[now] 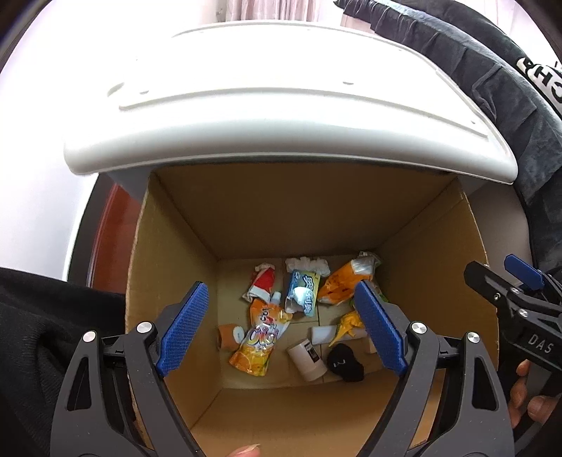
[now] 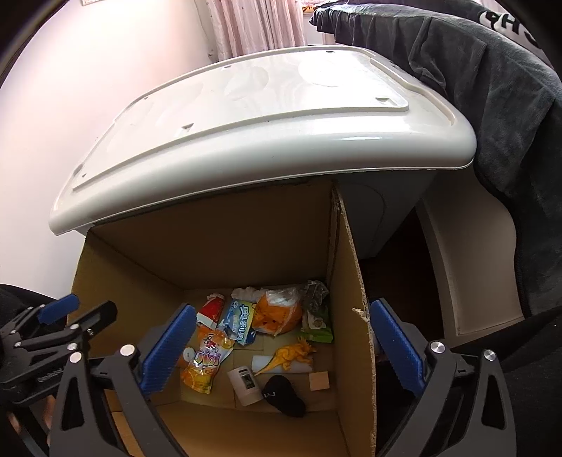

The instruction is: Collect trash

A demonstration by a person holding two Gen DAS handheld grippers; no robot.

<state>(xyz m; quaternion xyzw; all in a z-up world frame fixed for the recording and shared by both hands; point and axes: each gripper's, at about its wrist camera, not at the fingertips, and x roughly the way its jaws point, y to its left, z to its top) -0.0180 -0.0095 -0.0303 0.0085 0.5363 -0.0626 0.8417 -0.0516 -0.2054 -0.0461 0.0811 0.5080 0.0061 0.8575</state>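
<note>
Hovering both empty over the cardboard box (image 1: 182, 225): left gripper (image 1: 281, 327) and right gripper (image 2: 281, 348) are wide open, holding nothing.
Trash sits on the box floor, juice pouch (image 1: 260, 337) at 6 o'clock; drop step looks done, so you next need fresh trash outside.

Pale pink wall (image 2: 70, 105), pink pleated curtain (image 2: 260, 24) lit by daylight, white plastic cabinet top (image 2: 267, 105) — dark cloth (image 2: 491, 88) draped beside it.

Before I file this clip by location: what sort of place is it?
Probably a room in a home: pink curtains hang by the wall, dark clothing lies draped at the right, and a cardboard box of rubbish stands against a white plastic bin.
</note>
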